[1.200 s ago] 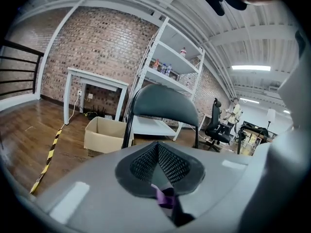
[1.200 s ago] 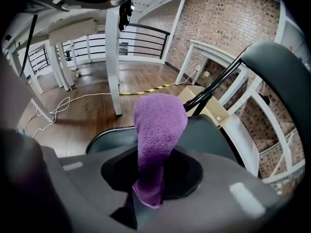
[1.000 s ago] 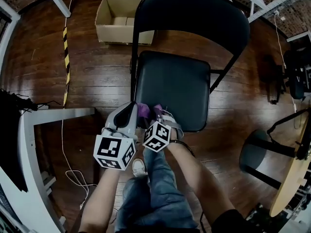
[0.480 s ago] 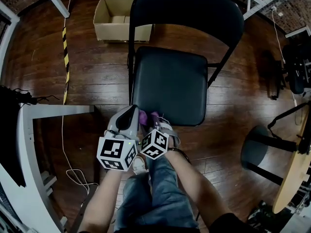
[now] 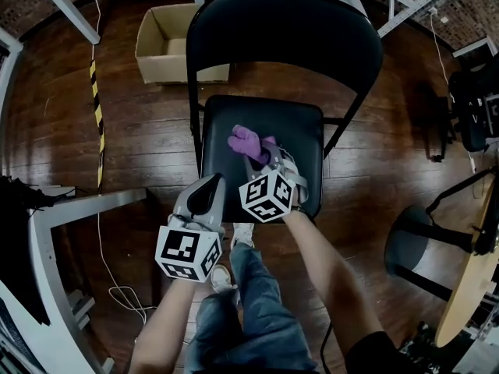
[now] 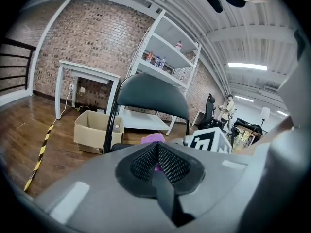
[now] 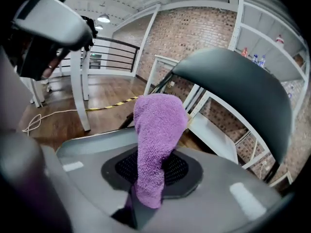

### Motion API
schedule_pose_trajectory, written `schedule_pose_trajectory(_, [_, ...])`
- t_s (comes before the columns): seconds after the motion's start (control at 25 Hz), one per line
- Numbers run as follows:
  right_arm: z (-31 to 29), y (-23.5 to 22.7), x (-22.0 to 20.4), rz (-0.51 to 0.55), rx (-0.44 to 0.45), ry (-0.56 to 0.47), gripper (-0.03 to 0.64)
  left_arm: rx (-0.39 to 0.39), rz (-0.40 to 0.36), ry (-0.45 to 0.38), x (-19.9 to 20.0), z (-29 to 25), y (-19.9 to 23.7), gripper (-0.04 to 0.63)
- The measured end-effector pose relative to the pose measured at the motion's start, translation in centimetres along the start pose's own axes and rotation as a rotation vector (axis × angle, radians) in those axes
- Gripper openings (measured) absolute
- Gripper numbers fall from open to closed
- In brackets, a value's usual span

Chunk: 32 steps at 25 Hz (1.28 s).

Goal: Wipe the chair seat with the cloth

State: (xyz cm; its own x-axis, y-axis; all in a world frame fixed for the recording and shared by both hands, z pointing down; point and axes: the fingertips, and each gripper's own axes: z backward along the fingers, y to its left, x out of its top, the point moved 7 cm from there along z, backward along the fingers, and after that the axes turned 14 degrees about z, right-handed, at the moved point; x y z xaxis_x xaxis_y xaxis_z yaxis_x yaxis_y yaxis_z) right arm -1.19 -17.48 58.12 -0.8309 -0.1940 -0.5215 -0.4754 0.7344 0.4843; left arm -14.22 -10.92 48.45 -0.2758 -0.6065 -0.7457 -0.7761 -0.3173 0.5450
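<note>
1. Nearest us, our left gripper [image 5: 205,195] hangs at the front left corner of the chair seat [image 5: 300,142], its jaws pressed together on nothing.
2. Just beyond, our right gripper [image 5: 263,160] is over the seat and nearer the work, its jaws pinching the purple cloth [image 5: 248,141].
3. The cloth runs lengthwise straight out past the jaw tips, its free end bunched over the seat's middle, toward the backrest [image 5: 288,22]. We cannot tell whether it touches the seat.
4. In our judgement, the wipe calls for pressing that free end onto the seat.
</note>
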Motion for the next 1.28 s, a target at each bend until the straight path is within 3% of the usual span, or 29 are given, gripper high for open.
schedule_pose_trajectory(0.24, [-5.4, -6.2, -1.3, 0.079, 0.005, 0.059, 0.081, -0.023, -0.019, 0.029, 1.8, -3.7, -0.4, 0.003])
schedule_pose_trajectory(0.56, [-12.4, -9.3, -3.4, 0.184, 0.077, 0.207, 0.081, -0.027, 0.005, 0.049, 3.0, -7.8, 0.5, 0.003])
schedule_pose_trajectory(0.88, [-14.3, -9.0, -5.1, 0.289, 0.139, 0.259, 0.081, -0.004, 0.029, 0.054, 2.9, -9.1, 2.1, 0.003])
schedule_pose_trajectory(1.28, [-10.0, -4.3, -5.6, 0.238, 0.147, 0.220, 0.081, -0.026, 0.022, 0.068, 1.4, -7.3, 1.3, 0.003])
